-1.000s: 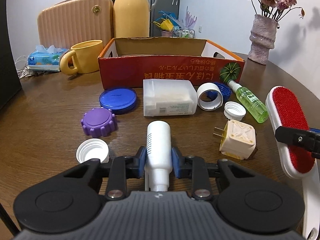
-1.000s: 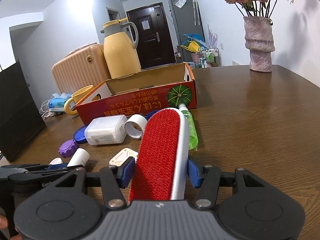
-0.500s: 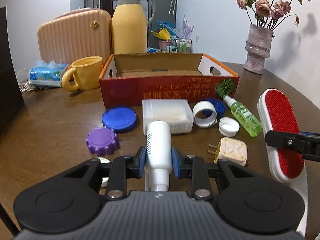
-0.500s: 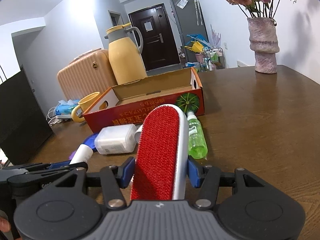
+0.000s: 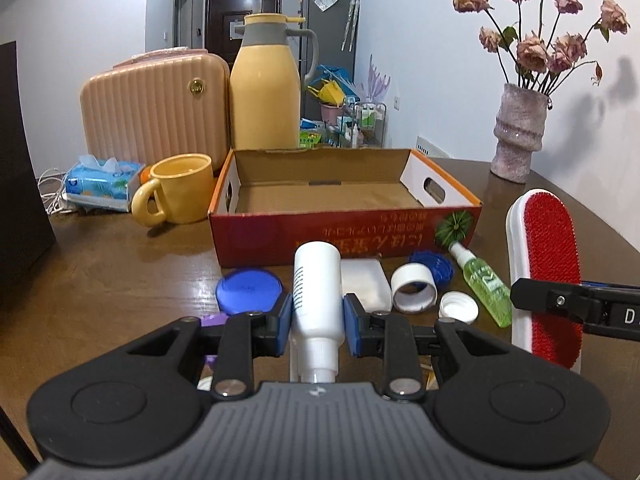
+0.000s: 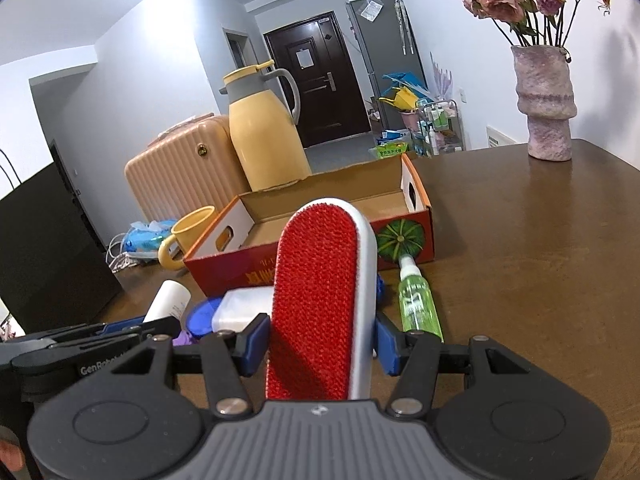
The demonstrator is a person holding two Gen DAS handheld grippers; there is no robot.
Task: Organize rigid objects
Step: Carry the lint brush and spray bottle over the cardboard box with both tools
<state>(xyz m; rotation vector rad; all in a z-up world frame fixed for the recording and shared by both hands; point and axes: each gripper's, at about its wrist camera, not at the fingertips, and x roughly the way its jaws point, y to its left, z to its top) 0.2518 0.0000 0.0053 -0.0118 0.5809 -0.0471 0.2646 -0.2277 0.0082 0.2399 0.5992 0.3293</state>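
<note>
Left wrist: bottle base toward box.

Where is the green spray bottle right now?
The green spray bottle lies on the table right of the white cap, nozzle toward the cardboard box front corner.

White bottle, red-bristled white brush, red box orange-rimmed, yellow mug, green sprayer
</note>
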